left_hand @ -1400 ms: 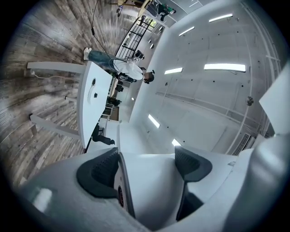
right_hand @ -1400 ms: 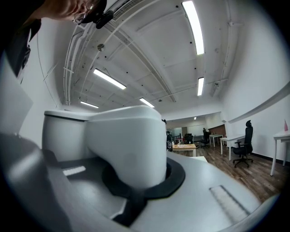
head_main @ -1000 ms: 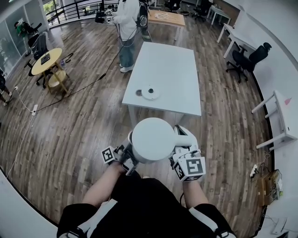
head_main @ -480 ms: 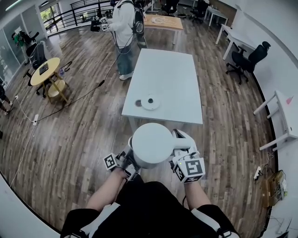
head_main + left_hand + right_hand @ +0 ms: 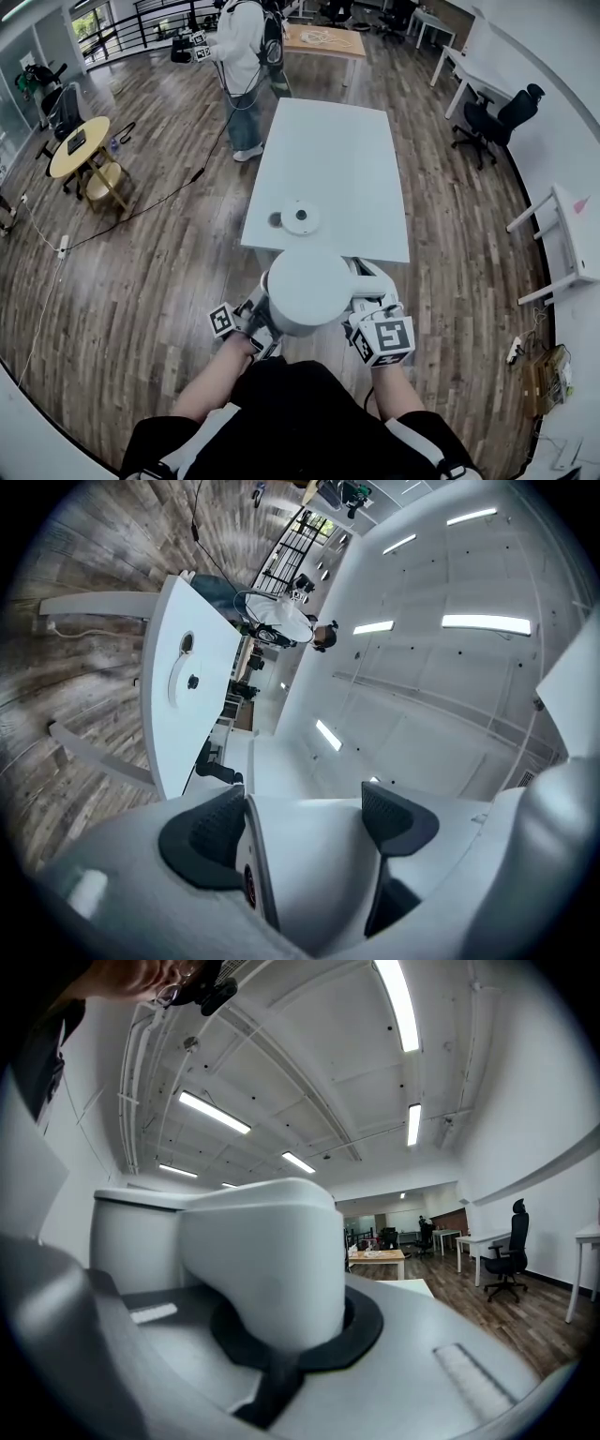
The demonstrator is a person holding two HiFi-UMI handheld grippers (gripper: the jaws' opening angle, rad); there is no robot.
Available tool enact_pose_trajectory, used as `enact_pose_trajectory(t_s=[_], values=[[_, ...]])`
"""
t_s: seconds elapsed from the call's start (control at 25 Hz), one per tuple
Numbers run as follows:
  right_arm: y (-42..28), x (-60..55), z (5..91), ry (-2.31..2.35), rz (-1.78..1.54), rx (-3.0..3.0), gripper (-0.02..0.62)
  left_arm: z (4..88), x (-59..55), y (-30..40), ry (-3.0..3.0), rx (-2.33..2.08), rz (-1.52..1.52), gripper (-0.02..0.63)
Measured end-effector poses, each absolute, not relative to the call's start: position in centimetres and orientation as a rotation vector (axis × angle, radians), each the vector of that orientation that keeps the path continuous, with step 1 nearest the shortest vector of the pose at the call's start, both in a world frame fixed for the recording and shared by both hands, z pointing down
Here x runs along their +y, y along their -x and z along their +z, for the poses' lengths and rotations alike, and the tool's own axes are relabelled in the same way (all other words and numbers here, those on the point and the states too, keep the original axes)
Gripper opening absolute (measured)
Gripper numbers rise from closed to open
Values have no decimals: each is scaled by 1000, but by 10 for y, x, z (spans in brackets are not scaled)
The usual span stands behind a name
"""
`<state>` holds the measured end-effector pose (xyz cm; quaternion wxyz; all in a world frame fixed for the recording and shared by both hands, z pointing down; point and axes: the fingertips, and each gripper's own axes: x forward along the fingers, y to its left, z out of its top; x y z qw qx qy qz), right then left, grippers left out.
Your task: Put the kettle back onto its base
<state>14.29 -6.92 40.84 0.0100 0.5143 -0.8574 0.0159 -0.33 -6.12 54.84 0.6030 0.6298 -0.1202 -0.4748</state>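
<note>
White left gripper [image 5: 305, 832], white right gripper [image 5: 286, 1344], black pads [image 5: 202, 841], square-marker cube [image 5: 382, 339], black top [image 5: 291, 412]

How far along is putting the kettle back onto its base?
Done: the white round kettle is lifted, clamped by the left hand-held gripper and the right hand-held gripper. In hand: it hangs by the near edge of the white table. Left: setting it on the round white base.

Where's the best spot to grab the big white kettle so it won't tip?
By the handle, coming from the right of the kettle. The handle sticks out sideways from the wide round body and is slim enough for jaws to close round, as the right gripper does. The left gripper pinches the opposite edge to steady it.
</note>
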Motion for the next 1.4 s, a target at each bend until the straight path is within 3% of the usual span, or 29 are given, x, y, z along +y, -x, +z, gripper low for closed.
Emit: enact_pose_trajectory(t_s=[0.92, 1.4], values=[[-91, -179, 416, -1736, 18, -2607, 6, 557, -187, 55, -1470, -207, -1031, 394], [-106, -217, 417, -1801, 17, -2560, 6, 559, -227, 41, -1456, -181, -1015, 394]])
